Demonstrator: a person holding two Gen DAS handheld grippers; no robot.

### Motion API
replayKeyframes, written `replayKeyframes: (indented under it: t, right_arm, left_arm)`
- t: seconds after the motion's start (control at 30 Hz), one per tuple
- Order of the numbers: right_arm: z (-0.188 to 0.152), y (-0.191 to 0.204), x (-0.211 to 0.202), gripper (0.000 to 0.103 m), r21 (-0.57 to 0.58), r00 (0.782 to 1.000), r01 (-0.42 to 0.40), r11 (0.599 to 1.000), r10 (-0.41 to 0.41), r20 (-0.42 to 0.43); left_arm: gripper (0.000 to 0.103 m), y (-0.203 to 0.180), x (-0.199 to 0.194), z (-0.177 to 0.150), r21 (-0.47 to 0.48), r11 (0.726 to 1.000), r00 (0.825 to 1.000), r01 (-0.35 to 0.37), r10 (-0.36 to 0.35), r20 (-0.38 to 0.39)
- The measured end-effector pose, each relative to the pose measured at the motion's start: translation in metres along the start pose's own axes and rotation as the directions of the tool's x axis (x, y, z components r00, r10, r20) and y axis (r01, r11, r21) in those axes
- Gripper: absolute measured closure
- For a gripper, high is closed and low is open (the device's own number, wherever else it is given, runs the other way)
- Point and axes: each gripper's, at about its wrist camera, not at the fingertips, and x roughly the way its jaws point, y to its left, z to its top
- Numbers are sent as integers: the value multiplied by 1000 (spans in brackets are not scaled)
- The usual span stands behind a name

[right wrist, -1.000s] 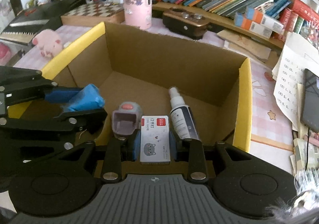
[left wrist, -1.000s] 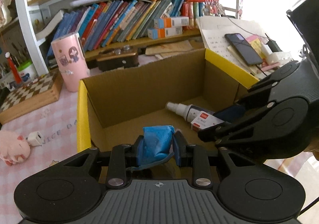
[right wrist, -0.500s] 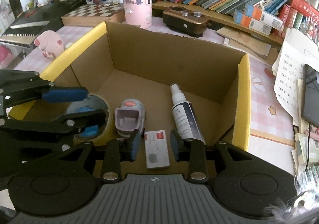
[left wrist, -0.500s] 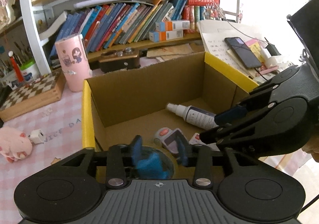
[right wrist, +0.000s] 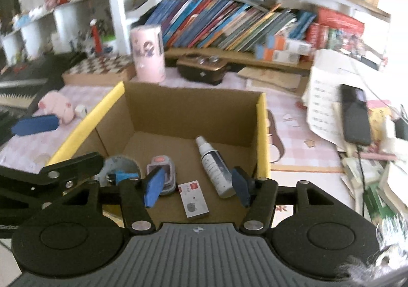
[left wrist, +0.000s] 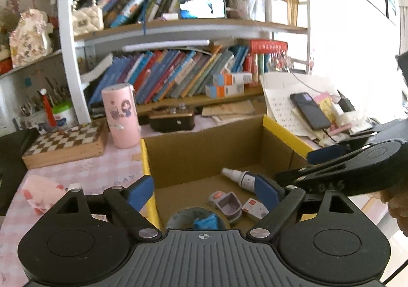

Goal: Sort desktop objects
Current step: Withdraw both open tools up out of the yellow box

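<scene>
Left gripper (left wrist: 204,191): I'm seeing its jaws spreading wide, nothing between them.
Right gripper (right wrist: 196,185): jaws have just been opening, released.
Box (right wrist: 188,111): sitting on the desk (right wrist: 293,134), holding the tape roll (right wrist: 119,167), small packet (right wrist: 193,196), spray bottle (right wrist: 214,167).

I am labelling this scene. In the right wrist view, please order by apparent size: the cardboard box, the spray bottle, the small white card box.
1. cardboard box
2. spray bottle
3. small white card box; it lies nearer the camera, yet looks smaller than the bottle.
</scene>
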Motion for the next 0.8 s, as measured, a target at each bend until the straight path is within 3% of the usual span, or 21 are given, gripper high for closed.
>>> replayKeyframes:
  t: [0.3, 0.5, 0.8]
  right_arm:
    - [-26, 2, -43, 43, 151, 991, 100, 983, -112, 73]
    - [-52, 13, -56, 43, 209, 987, 147, 967, -158, 37]
    - [-89, 66, -62, 43, 225, 985, 172, 959, -170, -32]
  left_arm:
    - [11, 16, -34, -18, -42, 999, 1000, -19, 20, 22]
    - [10, 30, -49, -36, -25, 1000, 1000, -17, 17, -6]
    - [10, 49, -70, -65, 30, 1000, 999, 9, -8, -44]
